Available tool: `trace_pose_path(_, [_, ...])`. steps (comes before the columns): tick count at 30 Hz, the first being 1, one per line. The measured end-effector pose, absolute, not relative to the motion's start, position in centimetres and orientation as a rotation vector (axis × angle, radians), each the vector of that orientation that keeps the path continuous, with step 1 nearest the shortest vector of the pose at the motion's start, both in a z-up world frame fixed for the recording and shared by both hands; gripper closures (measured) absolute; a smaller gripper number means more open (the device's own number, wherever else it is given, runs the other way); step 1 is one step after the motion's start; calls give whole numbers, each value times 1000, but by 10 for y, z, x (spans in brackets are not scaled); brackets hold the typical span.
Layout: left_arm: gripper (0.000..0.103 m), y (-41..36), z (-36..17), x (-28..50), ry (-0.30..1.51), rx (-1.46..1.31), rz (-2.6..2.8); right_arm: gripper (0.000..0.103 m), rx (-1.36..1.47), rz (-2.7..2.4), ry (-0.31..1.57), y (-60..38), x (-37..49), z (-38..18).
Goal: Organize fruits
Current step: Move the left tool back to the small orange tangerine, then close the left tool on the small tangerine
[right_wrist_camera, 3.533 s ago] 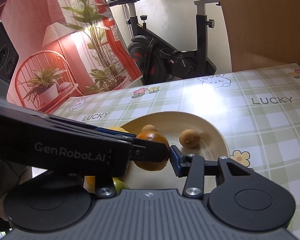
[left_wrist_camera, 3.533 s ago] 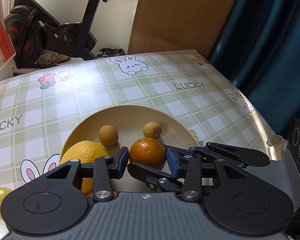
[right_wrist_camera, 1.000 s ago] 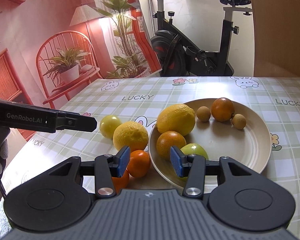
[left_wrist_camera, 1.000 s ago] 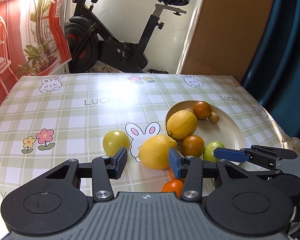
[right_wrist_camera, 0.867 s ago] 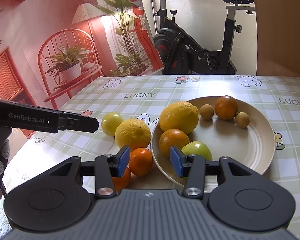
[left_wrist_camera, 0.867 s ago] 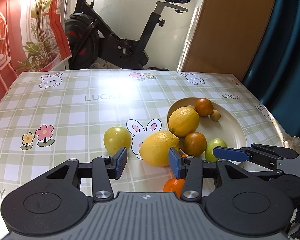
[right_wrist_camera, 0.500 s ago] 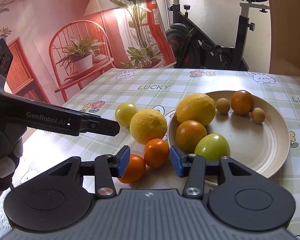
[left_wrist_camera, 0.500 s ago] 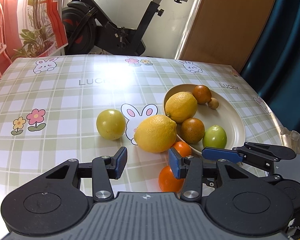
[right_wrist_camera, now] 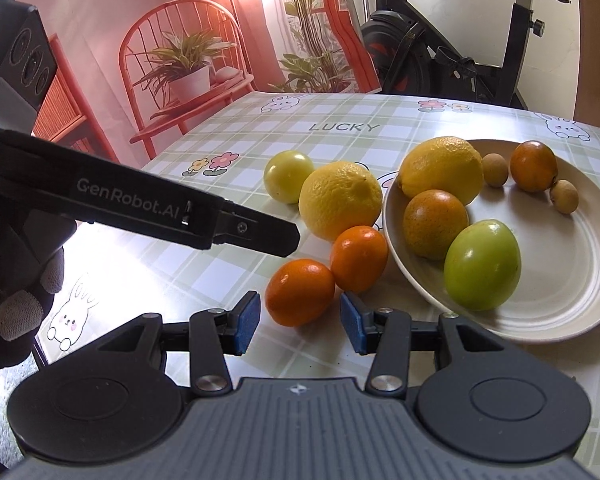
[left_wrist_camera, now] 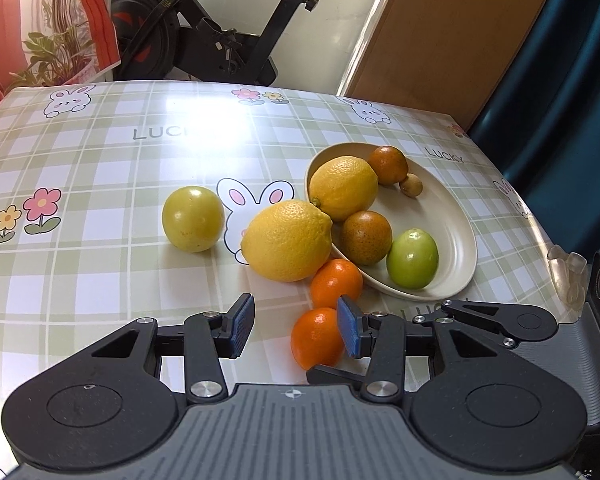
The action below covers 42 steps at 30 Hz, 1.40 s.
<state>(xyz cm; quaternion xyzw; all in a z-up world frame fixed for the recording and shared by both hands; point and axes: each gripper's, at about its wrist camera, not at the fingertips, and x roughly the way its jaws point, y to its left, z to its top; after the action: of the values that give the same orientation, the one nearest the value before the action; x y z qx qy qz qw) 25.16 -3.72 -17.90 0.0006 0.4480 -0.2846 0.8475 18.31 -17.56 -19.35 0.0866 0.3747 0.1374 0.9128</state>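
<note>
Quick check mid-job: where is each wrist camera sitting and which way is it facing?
Left wrist: rides the left gripper, open, facing the plate and exercise bike.
Right wrist: rides the right gripper, open, facing the plate; a gloved hand and the left gripper show at left.
Shared: the near tangerine, both lemons, the green fruit.

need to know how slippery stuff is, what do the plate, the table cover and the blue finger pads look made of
Plate: probably matte ceramic or melamine; cream, faintly speckled, ringed rim, dull sheen.
Table cover: looks like glossy vinyl or oilcloth; printed plaid with a strong window glare.
Blue pads: likely rubber or soft plastic; fine ribbed texture, no shine.
</note>
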Motion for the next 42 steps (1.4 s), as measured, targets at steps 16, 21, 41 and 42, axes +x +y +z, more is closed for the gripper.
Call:
trace_pose_path(16, [66, -49, -201, 245, 1003, -1, -652, 55, 199, 287, 777, -177, 183, -199])
trace_pose_path(21, [66, -56, -204, 243, 1004, 5, -666, 55, 209, 279, 780, -179, 182, -200])
trace_pose_path(41, [67, -63, -204, 236, 990, 23, -673, 56, 202, 249, 771, -181, 179, -204])
trace_pose_path(42, [67, -63, -204, 236, 989, 23, -672, 56, 201, 248, 770, -181, 179, -204])
